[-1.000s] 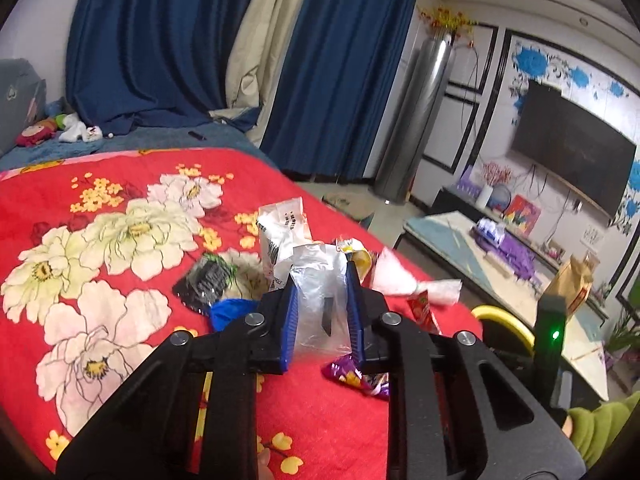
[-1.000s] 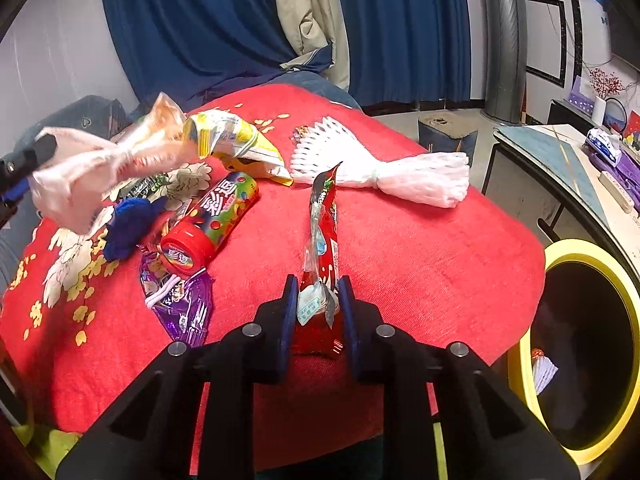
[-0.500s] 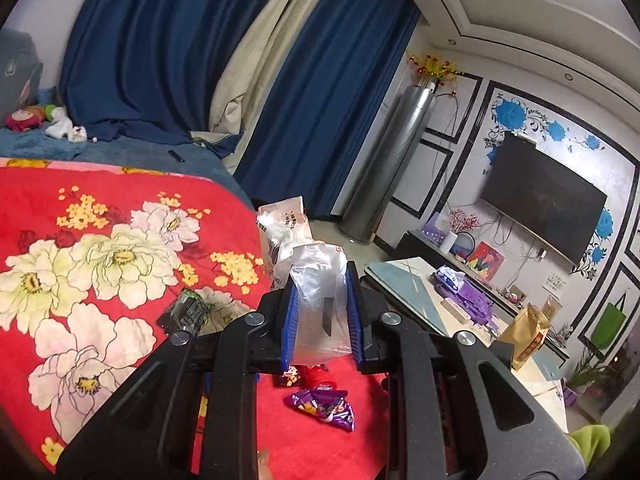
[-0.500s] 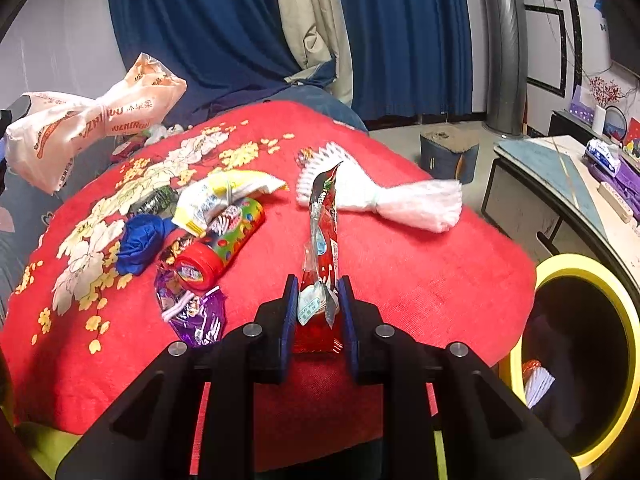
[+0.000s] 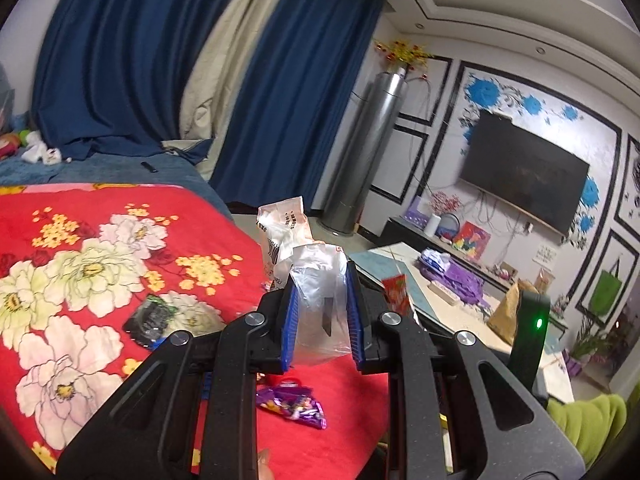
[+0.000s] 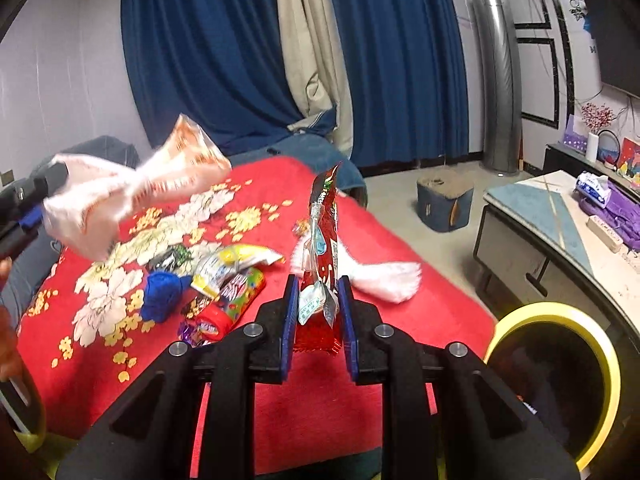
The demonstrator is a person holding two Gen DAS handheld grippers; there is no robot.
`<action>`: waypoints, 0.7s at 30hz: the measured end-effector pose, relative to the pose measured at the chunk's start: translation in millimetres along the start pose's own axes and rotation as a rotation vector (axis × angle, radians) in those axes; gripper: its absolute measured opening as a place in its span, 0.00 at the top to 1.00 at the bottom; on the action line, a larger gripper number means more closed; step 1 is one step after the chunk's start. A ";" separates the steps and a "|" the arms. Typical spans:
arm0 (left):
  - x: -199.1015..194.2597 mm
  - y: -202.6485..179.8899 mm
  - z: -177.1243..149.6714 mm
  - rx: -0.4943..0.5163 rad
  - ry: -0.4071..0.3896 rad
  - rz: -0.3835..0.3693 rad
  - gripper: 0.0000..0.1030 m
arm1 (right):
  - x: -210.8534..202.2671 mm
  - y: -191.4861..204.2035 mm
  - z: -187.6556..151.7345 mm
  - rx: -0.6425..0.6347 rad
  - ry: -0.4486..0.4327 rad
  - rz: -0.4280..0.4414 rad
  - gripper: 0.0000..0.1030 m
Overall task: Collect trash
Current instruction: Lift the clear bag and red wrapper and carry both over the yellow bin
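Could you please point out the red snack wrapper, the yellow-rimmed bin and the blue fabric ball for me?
red snack wrapper (image 6: 322,240): right wrist view, mid-length of the packet.
yellow-rimmed bin (image 6: 612,364): right wrist view, right side of its rim.
blue fabric ball (image 6: 160,294): right wrist view, its centre.

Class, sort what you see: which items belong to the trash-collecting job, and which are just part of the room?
Job:
left gripper holding a clear plastic bag
right gripper holding a red wrapper
purple wrapper
candy tube
yellow-rimmed bin

Room:
blue curtains
television
floral blanket
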State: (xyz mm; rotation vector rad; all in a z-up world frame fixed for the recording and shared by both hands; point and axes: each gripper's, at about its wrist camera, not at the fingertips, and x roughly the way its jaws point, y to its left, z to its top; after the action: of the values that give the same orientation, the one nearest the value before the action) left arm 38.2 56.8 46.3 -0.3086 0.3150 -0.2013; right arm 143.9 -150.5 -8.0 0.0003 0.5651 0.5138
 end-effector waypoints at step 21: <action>43.8 -65.1 -34.6 0.127 0.113 -0.150 0.85 | -50.0 -60.2 12.7 0.052 -0.102 -0.112 0.81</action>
State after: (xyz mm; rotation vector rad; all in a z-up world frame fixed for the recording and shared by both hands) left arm 58.0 -23.7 24.4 -0.1957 0.3897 -0.3858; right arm 142.3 -224.7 20.0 0.0435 0.4753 0.3875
